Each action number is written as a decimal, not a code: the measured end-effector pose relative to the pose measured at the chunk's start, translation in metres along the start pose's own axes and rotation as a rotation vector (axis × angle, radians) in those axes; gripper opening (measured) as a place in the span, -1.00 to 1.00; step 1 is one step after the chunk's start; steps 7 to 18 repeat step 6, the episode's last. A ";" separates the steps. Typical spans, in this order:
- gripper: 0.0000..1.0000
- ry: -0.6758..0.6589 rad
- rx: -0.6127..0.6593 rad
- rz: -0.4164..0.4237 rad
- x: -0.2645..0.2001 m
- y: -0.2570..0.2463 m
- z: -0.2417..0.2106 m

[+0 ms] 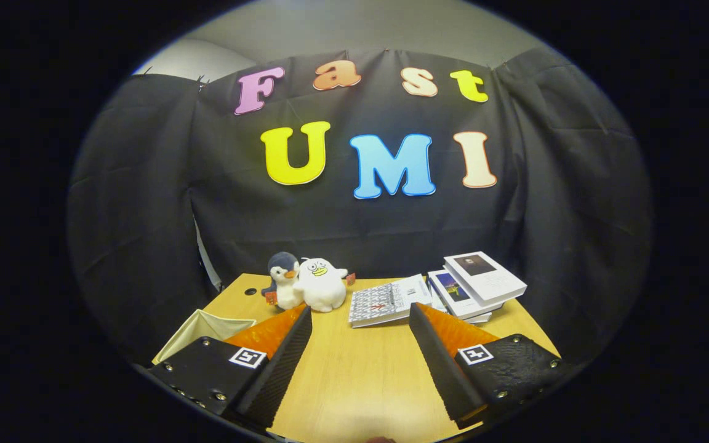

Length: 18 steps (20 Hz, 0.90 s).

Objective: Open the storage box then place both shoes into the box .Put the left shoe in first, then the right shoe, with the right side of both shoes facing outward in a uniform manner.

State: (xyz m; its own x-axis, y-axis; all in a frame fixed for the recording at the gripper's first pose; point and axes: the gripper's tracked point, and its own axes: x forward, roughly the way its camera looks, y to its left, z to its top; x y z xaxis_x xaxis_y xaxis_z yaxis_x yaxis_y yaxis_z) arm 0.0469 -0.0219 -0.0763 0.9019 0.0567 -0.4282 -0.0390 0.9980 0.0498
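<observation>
A light wooden table (354, 375) is carrying everything here, with a small round hole (250, 291) showing near its far left corner. At its far edge a grey-and-white plush penguin (282, 280) is standing, touching a white round plush bird with a yellow beak (321, 284) beside it. To their right a patterned grey-and-white book (385, 303) is lying flat, and just beside it a stack of white books with dark cover pictures (476, 283) is resting. A beige fabric storage box (204, 329) is sitting open at the table's left edge.

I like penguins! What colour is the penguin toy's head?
Dark grey, with a white face, seen in the gripper view. The penguin toy sits beyond the open jaws.
</observation>
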 end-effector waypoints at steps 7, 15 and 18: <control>0.95 -0.101 -0.024 -0.063 -0.016 -0.035 0.008; 0.95 -0.101 -0.024 -0.063 -0.016 -0.035 0.008; 0.95 -0.101 -0.024 -0.063 -0.016 -0.035 0.008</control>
